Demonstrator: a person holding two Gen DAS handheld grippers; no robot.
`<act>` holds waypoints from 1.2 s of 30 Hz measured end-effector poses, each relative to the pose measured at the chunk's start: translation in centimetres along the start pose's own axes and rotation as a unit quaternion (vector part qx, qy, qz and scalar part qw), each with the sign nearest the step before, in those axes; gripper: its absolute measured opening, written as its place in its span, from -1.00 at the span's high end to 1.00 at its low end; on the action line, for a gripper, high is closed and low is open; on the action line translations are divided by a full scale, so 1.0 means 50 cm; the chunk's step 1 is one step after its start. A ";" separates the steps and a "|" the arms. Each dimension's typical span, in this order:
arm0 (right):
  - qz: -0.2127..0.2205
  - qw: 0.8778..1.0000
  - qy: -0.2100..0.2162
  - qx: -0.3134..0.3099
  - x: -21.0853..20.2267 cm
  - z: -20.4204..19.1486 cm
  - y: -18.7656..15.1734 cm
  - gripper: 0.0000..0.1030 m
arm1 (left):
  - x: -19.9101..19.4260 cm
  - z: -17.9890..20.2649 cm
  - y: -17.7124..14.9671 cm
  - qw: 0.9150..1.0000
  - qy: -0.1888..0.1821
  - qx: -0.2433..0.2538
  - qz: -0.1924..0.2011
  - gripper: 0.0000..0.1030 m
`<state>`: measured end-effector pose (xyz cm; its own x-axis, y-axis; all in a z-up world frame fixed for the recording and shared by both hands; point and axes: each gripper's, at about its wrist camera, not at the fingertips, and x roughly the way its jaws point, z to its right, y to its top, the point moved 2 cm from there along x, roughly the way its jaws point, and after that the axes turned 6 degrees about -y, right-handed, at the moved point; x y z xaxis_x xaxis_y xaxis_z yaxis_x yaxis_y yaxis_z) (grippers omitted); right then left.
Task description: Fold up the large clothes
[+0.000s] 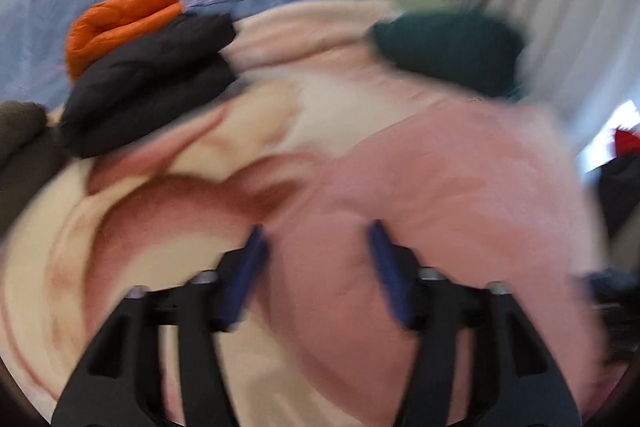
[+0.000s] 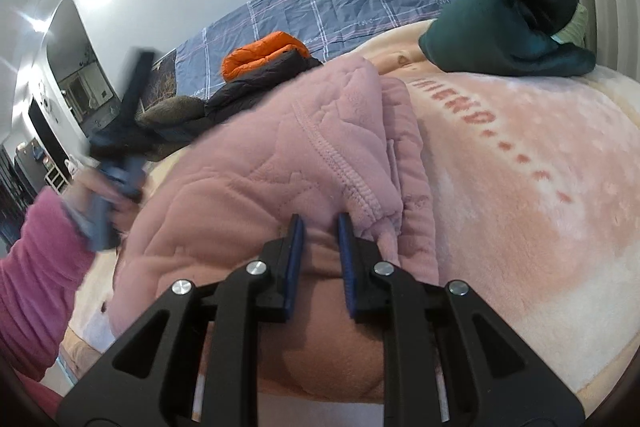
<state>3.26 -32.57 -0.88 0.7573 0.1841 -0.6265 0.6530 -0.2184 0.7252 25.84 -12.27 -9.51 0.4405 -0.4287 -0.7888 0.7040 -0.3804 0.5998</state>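
My left gripper [image 1: 316, 231] is spread wide, nothing pinched. Right gripper [image 2: 320, 221] is angled down, jaws nearly closed, clamping fabric.

Your right gripper [image 2: 320, 223], bottom centre of frame, is pinched narrow on a fold of the pink quilted jacket [image 2: 256, 187], beside its zipper seam. Blurred at left: your left gripper [image 2: 120, 151], held by the hand [image 2: 96, 195] in a pink sleeve [image 2: 36, 267]. Lettered peach blanket [image 2: 520, 187] fills the right. Dark green garment [image 2: 504, 23] upper right; orange and dark folded clothes [image 2: 264, 59] upper centre.
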 end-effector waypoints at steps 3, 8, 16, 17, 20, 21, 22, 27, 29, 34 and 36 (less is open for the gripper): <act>0.004 1.000 -0.014 -0.003 0.000 -0.007 -0.001 0.66 | 0.041 -0.071 -0.015 0.989 -0.080 -0.123 0.000 -0.67; 0.000 1.000 -0.011 -0.006 -0.009 -0.004 -0.009 0.66 | -0.022 -0.046 0.009 0.994 -0.068 -0.085 0.028 -0.53; 0.005 1.000 -0.014 0.005 -0.009 -0.003 -0.009 0.65 | -0.046 -0.163 -0.019 0.987 0.066 -0.147 0.000 0.53; 0.004 1.000 -0.014 0.006 -0.008 -0.003 -0.008 0.65 | -0.058 -0.172 -0.029 0.985 0.044 -0.166 0.008 0.53; 0.003 1.000 -0.013 0.006 -0.008 -0.003 -0.007 0.65 | -0.106 -0.141 -0.035 0.987 0.003 -0.155 0.040 0.53; 0.003 1.000 -0.013 0.006 -0.008 -0.003 -0.007 0.65 | -0.127 -0.109 -0.033 0.989 -0.010 -0.137 0.050 0.53; 0.002 1.000 -0.012 0.006 -0.008 -0.003 -0.007 0.65 | -0.144 -0.077 -0.032 0.991 -0.024 -0.118 0.059 0.53; 0.002 1.000 0.001 0.014 -0.009 0.005 -0.008 0.64 | -0.205 0.128 -0.046 0.989 -0.104 -0.008 0.102 0.18; 0.004 1.000 0.005 0.019 -0.010 0.009 -0.010 0.64 | -0.187 0.190 -0.077 0.989 -0.118 0.008 0.089 0.18; -0.001 1.000 0.016 0.017 -0.014 0.015 -0.013 0.64 | -0.203 0.253 -0.161 0.989 -0.053 0.060 0.122 0.12; -0.002 1.000 0.020 0.020 -0.013 0.019 -0.012 0.64 | -0.227 0.245 -0.167 0.990 -0.066 0.034 0.116 0.13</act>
<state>2.38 -33.48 -1.17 0.7548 0.2237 -0.6167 0.6560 -0.2560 0.7100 8.12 -14.27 -3.91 0.5061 -0.6127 -0.6070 0.5507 -0.3120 0.7742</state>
